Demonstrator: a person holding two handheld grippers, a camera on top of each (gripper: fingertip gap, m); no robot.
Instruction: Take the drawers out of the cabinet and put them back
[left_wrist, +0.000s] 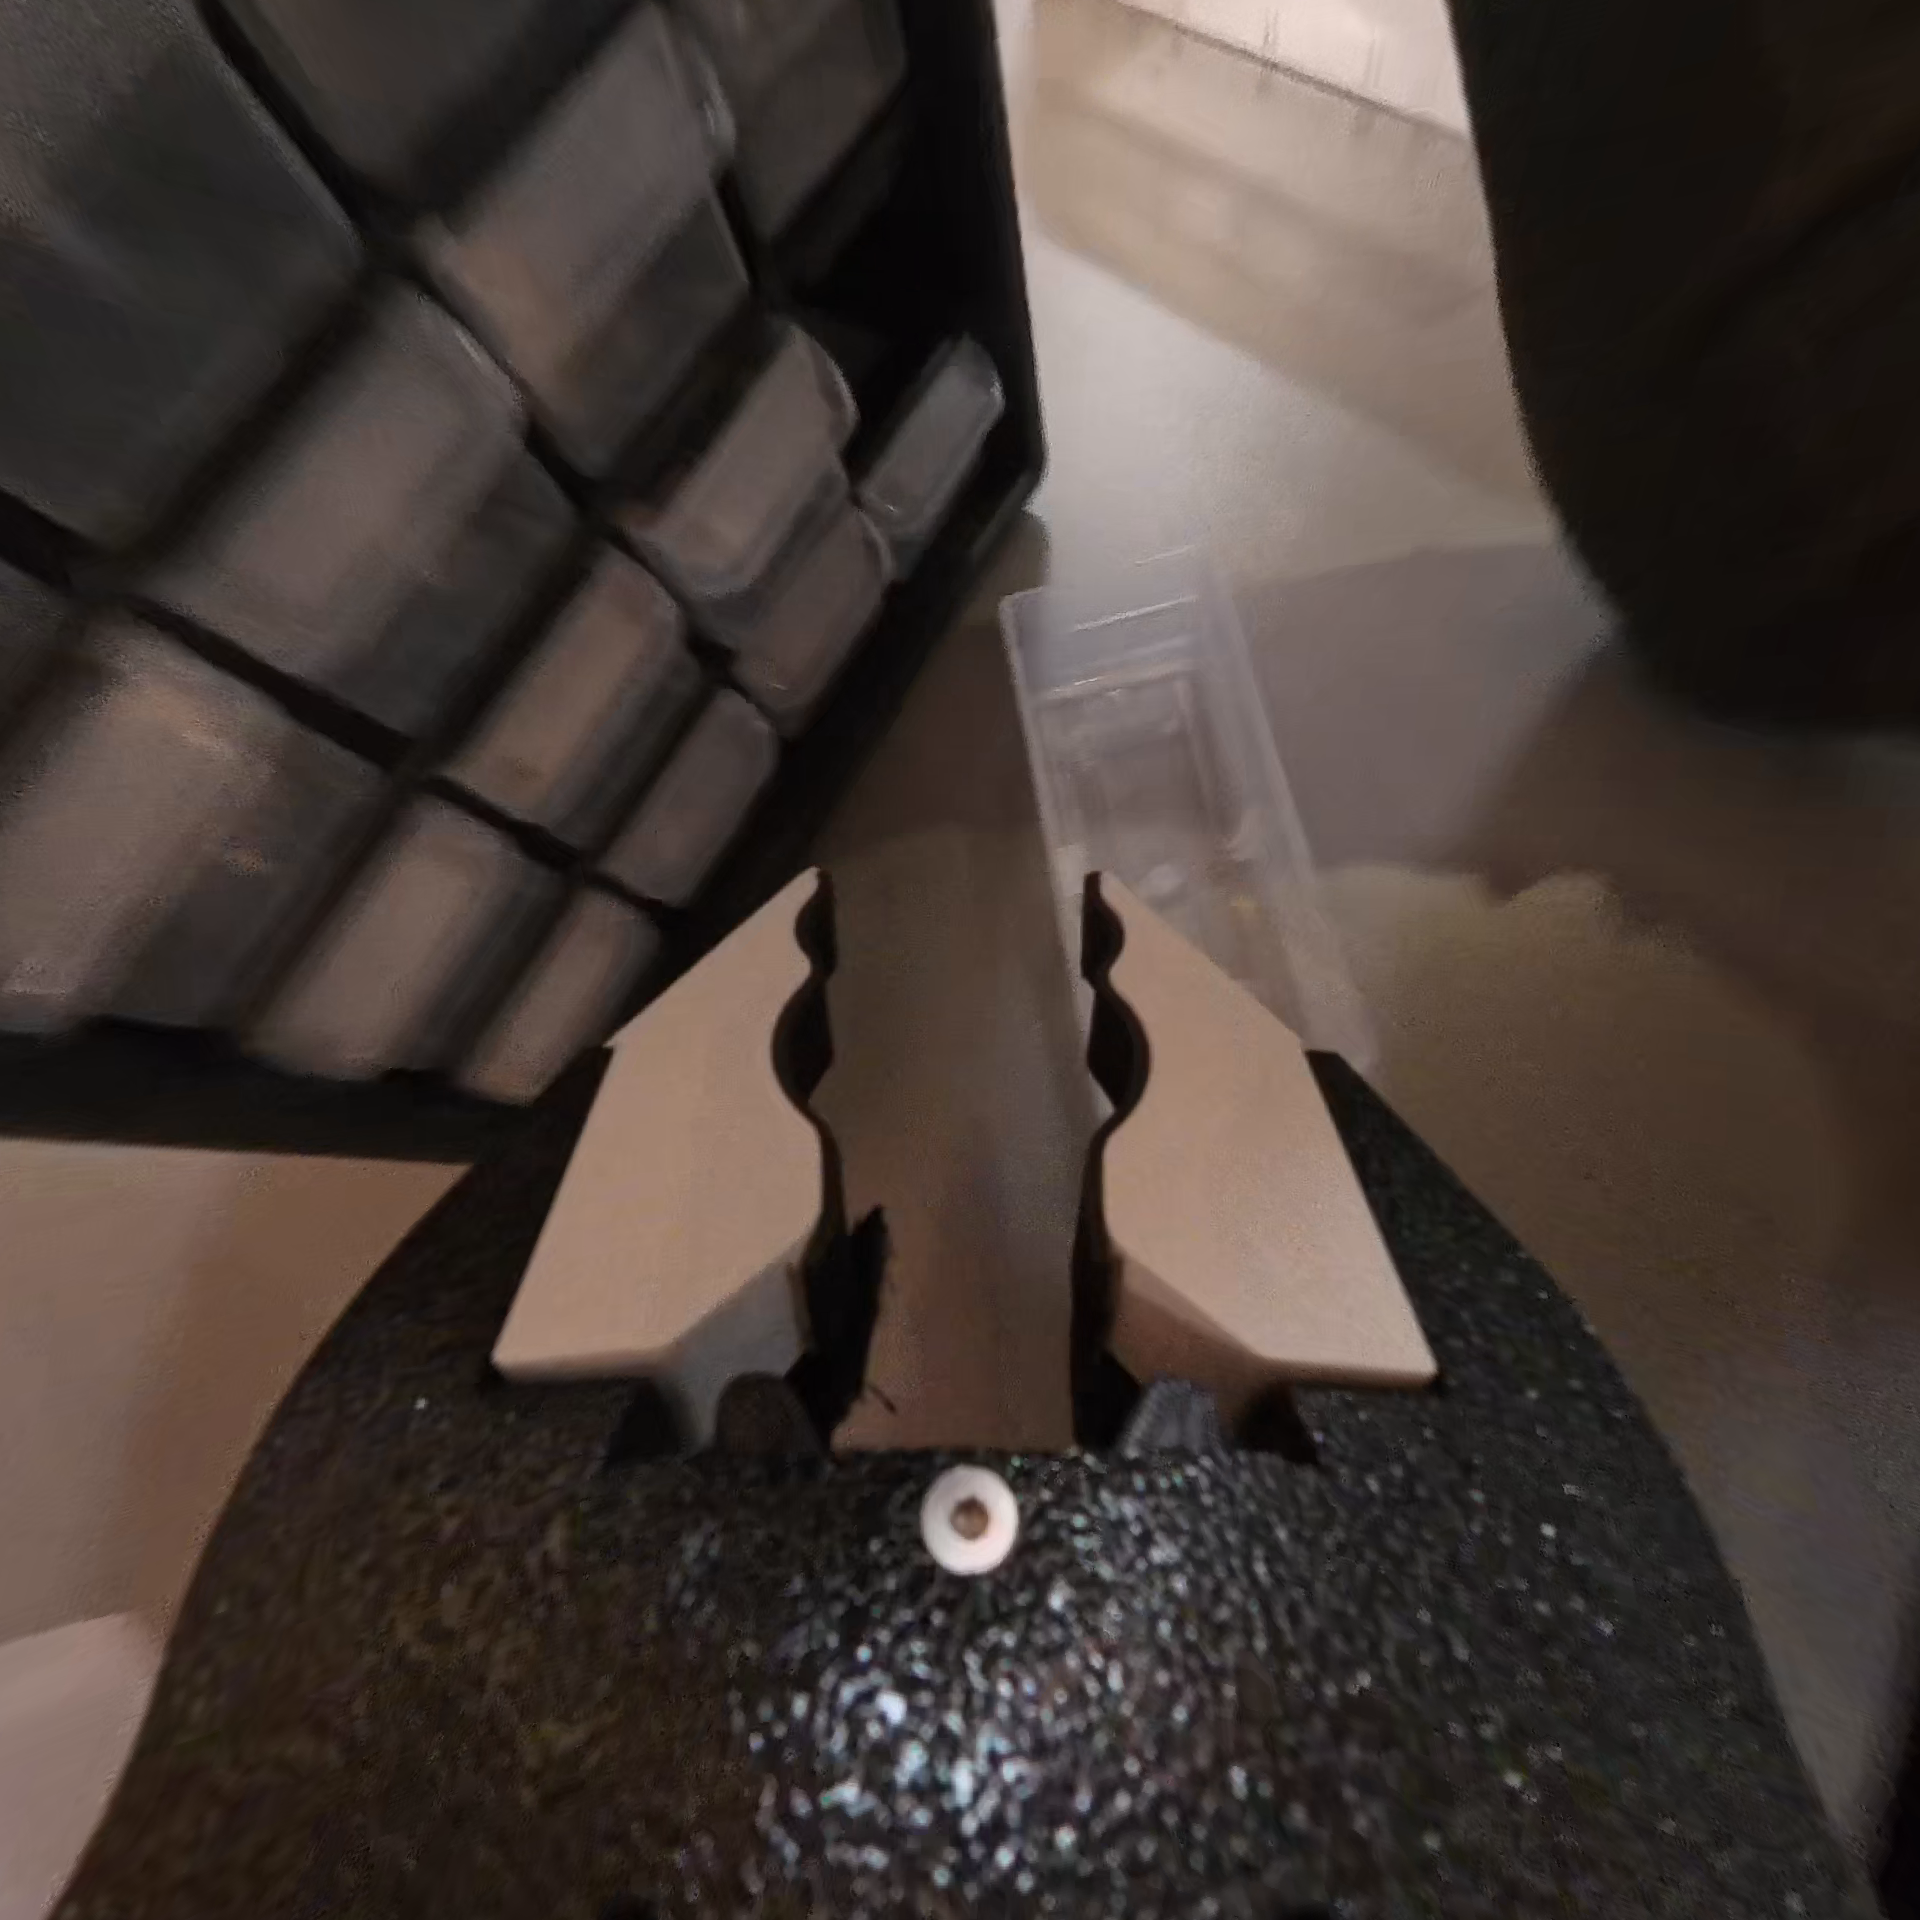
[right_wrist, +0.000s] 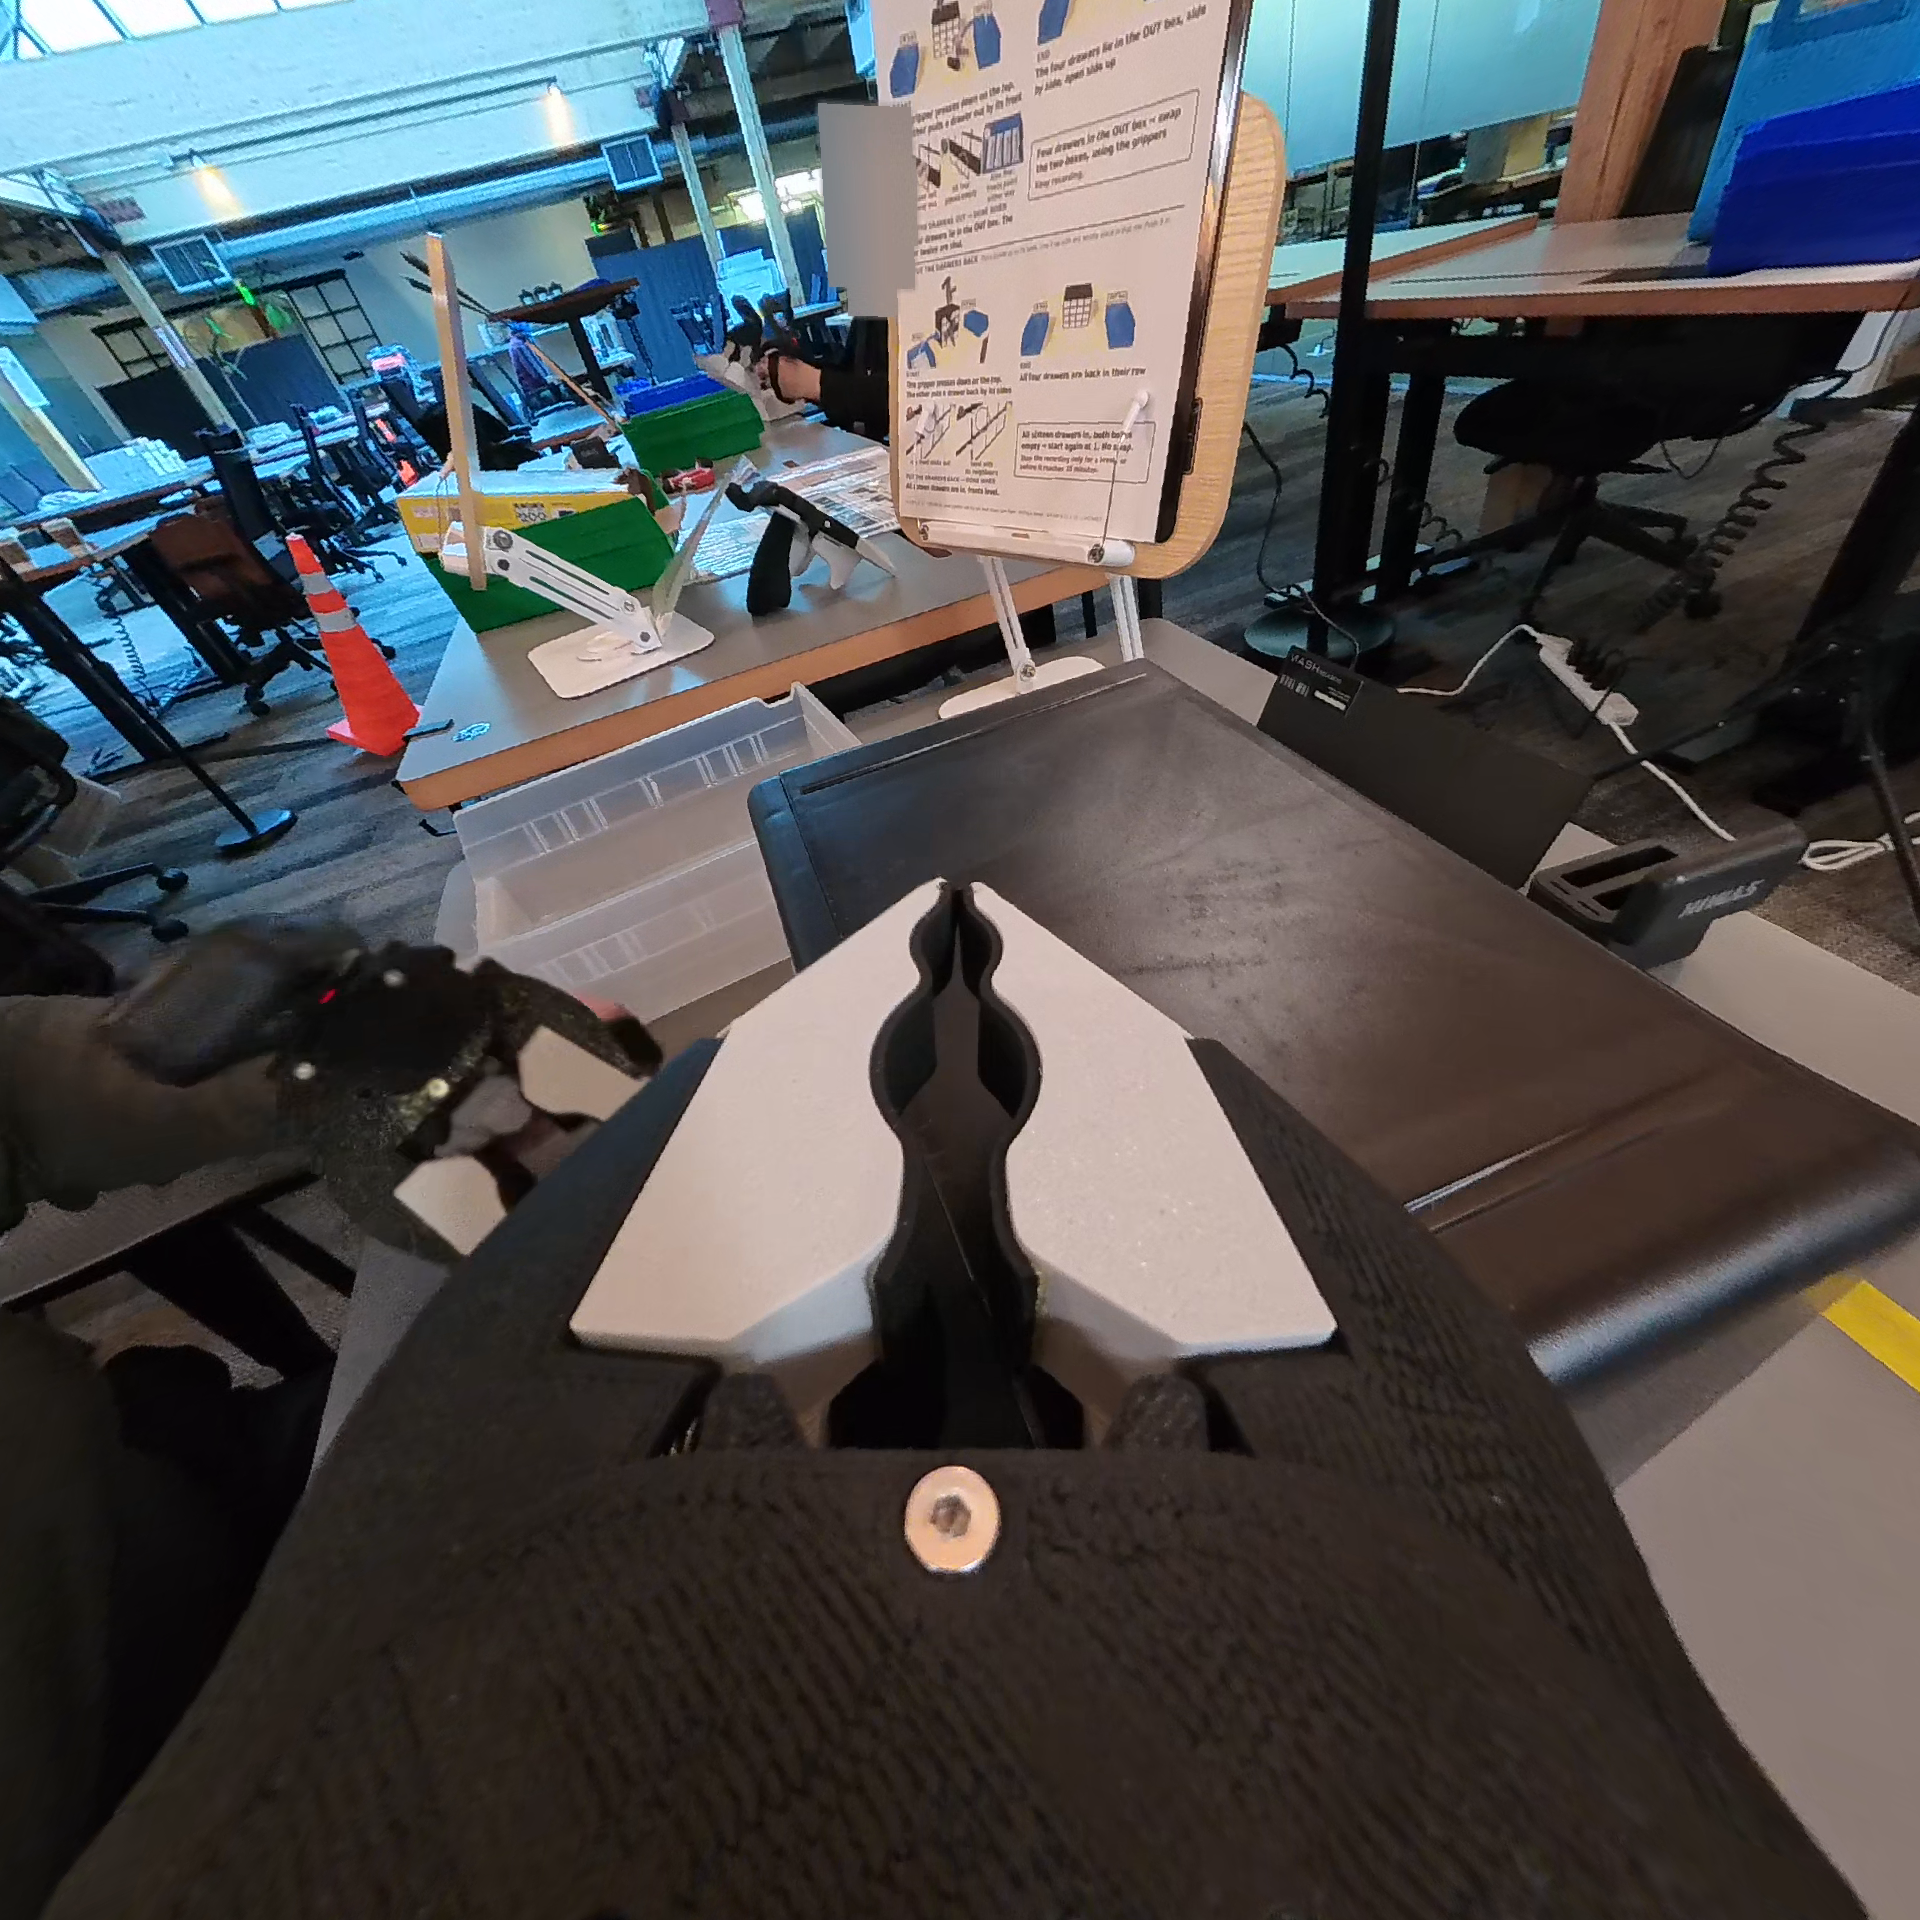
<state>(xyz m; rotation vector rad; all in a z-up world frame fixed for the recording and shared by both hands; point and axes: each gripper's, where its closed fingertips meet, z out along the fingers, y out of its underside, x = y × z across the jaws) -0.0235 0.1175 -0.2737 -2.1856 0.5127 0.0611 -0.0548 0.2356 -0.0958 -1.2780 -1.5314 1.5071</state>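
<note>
The black cabinet (left_wrist: 499, 499) fills the upper left of the left wrist view, blurred, its grid holding several translucent grey drawers (left_wrist: 623, 312). My left gripper (left_wrist: 956, 894) is open and empty, just right of the cabinet's front and low over the table. In the right wrist view my right gripper (right_wrist: 961, 894) is shut and empty, its tips over the cabinet's flat black top (right_wrist: 1247, 935). The left gripper (right_wrist: 520, 1101) shows there too, at the cabinet's left side. A clear plastic box (right_wrist: 634, 873) stands left of the cabinet and also shows in the left wrist view (left_wrist: 1143, 727).
An instruction sheet on a wooden stand (right_wrist: 1081, 281) rises behind the cabinet. A small black bracket (right_wrist: 1662, 894) lies right of the cabinet. A yellow tape line (right_wrist: 1870, 1330) marks the table at right. A dark sleeve (left_wrist: 1714, 364) hangs at upper right in the left wrist view.
</note>
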